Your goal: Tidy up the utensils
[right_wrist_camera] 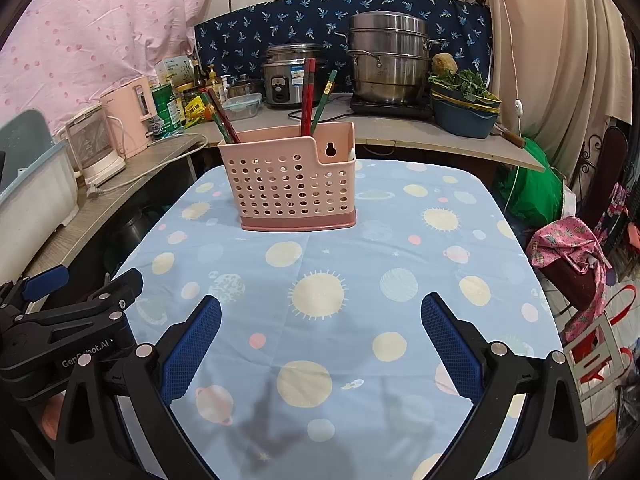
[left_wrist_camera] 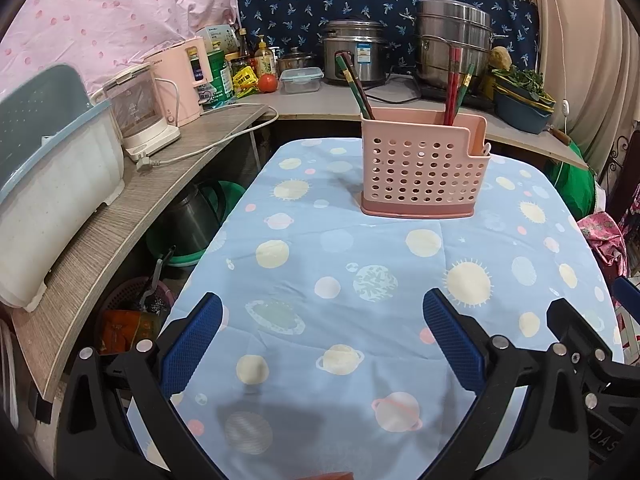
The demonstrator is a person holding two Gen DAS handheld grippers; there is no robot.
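Pink perforated plastic utensil holder point(left_wrist_camera: 422, 172) upright at the far middle of the table point(left_wrist_camera: 320, 264) under a blue planet-print cloth. Red and green chopsticks point(left_wrist_camera: 454, 84) already standing in its compartments, something white barely showing in the low side pocket. No loose utensils visible on the cloth; probably finished or nearly so. Left tongs point(left_wrist_camera: 322, 336) and right tongs point(right_wrist_camera: 320, 336) both spread apart, empty, well short of the holder. "GenRobot.AI" partly legible on the left tongs' body; rice-cooker label unreadable.
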